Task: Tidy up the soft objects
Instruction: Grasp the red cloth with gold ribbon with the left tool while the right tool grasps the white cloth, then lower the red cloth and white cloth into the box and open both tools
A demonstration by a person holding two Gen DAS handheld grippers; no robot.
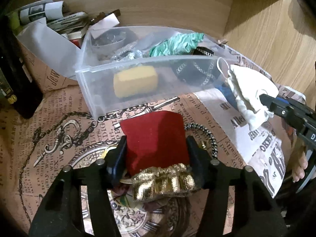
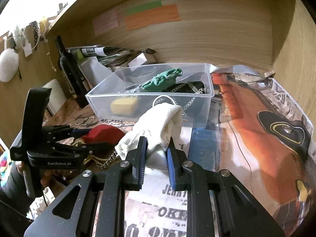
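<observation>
At the near edge of the bench, btwn your two tools:

- Left tool [image 1: 157, 148]: pinching the red velvet pouch [image 1: 154, 136] by its sides, gold gathered neck [image 1: 164, 179] toward the camera. Pouch looks lifted just off the surface; can't tell for sure.
- Right tool [image 2: 157, 152]: pinching the white drawstring pouch [image 2: 156, 126] at its bunched neck, body hanging fwd toward the bin. Judgement: both held by the neck/sides so they stay closed for the drop.
- Black-and-white braided cord [image 1: 209, 138]: on the bench, just right of the red pouch.
- Clear plastic bin [image 1: 92, 90]: beyond both pouches, likely the target. Holds a yellow sponge [image 1: 136, 83], green crumpled cloth [image 1: 175, 44], black chain-print item [image 1: 197, 69], some silvery bits at the back.
- Bench [image 2: 197, 207]: covered w/ newspaper-print wrap, orange poster sheet on the right.
- Far: dark bottle [image 2: 68, 67] and paper stack [image 2: 110, 53] left of bin; wood-grain back wall w/ coloured notes [image 2: 152, 16].
</observation>
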